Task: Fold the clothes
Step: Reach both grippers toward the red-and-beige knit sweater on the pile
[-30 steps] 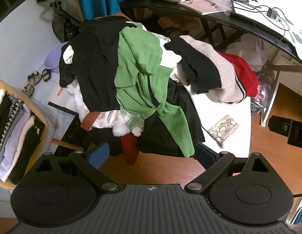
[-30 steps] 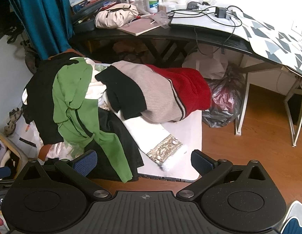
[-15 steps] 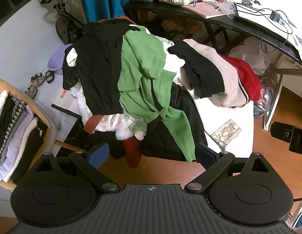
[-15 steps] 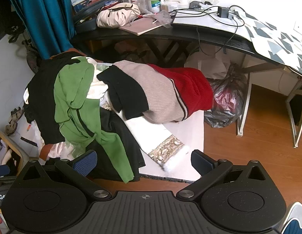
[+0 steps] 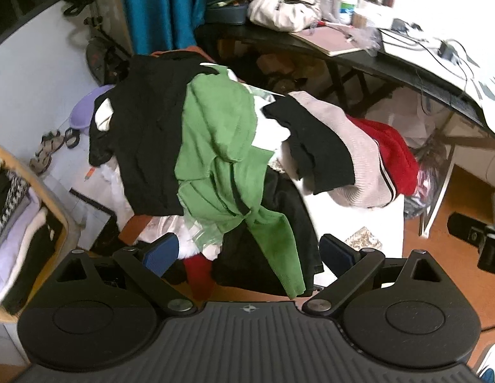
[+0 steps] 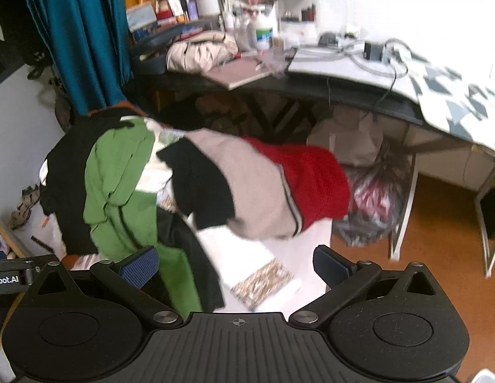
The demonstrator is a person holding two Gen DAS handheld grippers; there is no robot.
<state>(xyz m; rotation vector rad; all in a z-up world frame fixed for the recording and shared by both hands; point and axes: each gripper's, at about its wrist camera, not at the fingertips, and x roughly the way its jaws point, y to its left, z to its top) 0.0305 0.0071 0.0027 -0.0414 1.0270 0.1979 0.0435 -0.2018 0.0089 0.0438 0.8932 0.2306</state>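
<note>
1. The left gripper [image 5: 249,252] is hovering in front of the pile [image 5: 221,159] with its jaws spread wide and nothing between them; its blue pads [image 5: 161,250] are sitting on either side of the pile's near edge.
2. The pile is lying heaped on a white table [image 5: 352,220], directly ahead of both grippers and slightly above the pads in each view.
3. A green top [image 5: 225,166] is draping over the middle of the pile, and its sleeve is hanging down between the left gripper's fingers (whether it is touching either one cannot be told).
4. A black garment [image 5: 151,134] is lying to the left of the green top, partly under it.
5. A striped sweater [image 6: 263,185], black, beige and red, is resting on the right side of the pile, well ahead of the right gripper [image 6: 236,266].
6. The right gripper is also standing wide, holding nothing; a white cloth with a sequined hem [image 6: 263,279] is lying between its pads, just beyond them.
7. The green sleeve's end is hanging just beside the right gripper's left pad [image 6: 138,266].
8. Folded clothes [image 5: 14,217] are sitting stacked in a wooden tray at the left edge of the left wrist view, well apart from the pile.
9. A cluttered desk [image 6: 311,86] is standing behind the table.
</note>
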